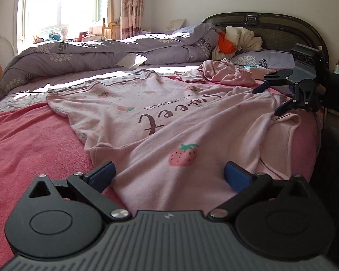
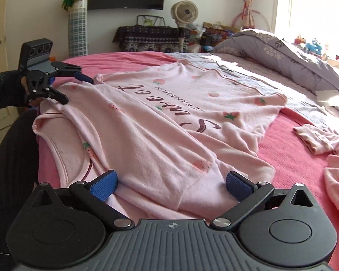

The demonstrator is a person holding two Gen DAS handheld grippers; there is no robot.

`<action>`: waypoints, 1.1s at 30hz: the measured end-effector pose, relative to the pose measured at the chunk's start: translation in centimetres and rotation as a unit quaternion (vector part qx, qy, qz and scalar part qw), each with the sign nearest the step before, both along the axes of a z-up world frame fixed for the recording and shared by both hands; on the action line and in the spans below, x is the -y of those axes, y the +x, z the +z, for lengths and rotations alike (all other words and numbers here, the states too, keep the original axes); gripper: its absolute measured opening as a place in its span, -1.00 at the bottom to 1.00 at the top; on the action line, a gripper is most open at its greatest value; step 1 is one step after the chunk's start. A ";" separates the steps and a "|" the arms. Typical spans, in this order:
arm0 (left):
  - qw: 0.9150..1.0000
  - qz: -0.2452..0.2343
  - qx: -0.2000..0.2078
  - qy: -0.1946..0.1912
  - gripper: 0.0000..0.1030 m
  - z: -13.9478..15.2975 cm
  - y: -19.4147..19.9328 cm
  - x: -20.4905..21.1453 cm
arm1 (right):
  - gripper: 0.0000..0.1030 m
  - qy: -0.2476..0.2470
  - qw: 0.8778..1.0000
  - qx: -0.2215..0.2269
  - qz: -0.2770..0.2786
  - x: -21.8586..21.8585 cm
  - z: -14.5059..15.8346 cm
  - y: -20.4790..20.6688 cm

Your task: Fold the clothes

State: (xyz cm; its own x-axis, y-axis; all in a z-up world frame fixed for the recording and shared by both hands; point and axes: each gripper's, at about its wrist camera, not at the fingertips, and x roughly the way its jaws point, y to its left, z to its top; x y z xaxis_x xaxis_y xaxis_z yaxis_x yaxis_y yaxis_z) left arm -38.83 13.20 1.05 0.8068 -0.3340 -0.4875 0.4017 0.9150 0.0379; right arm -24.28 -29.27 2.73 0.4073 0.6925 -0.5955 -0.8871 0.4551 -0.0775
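Note:
A pale pink shirt (image 1: pixel 160 122) with strawberries and dark lettering lies spread on the pink bed sheet (image 1: pixel 29 144); one side is folded over the body. It also shows in the right wrist view (image 2: pixel 174 122). My left gripper (image 1: pixel 169 176) is open, its blue pads either side of the shirt's near edge, and shows from the right wrist view (image 2: pixel 76 88). My right gripper (image 2: pixel 171 185) is open over the shirt's other end, and shows from the left wrist view (image 1: pixel 266 99).
A crumpled pink garment (image 1: pixel 217 72) lies beyond the shirt; it shows at the right of the right wrist view (image 2: pixel 316 140). A purple quilt (image 1: pixel 101 54) is bunched along the far side. Pillows and clothes (image 1: pixel 237 40) lie at the headboard.

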 end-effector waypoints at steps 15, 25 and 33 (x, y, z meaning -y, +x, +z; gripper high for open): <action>0.993 0.066 0.062 0.078 1.00 5.6 1.5 9.9 | 1.00 0.109 0.989 0.078 -0.065 -3.5 4.1 -1.6; 0.997 0.082 0.000 -0.007 1.00 -0.7 4.8 9.6 | 1.00 0.058 0.991 -0.055 -0.104 -7.8 -1.1 3.3; 0.995 0.100 -0.003 -0.002 1.00 -0.3 2.2 8.1 | 1.00 0.048 0.994 -0.023 -0.096 -7.1 -1.3 1.3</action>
State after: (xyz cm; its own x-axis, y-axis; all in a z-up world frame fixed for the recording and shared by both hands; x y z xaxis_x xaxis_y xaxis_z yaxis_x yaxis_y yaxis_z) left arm -36.62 5.11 0.79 0.8544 -0.1691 -0.4913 0.2117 0.9768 0.0319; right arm -22.93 -22.17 1.41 0.5119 0.6593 -0.5507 -0.7846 0.6199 0.0129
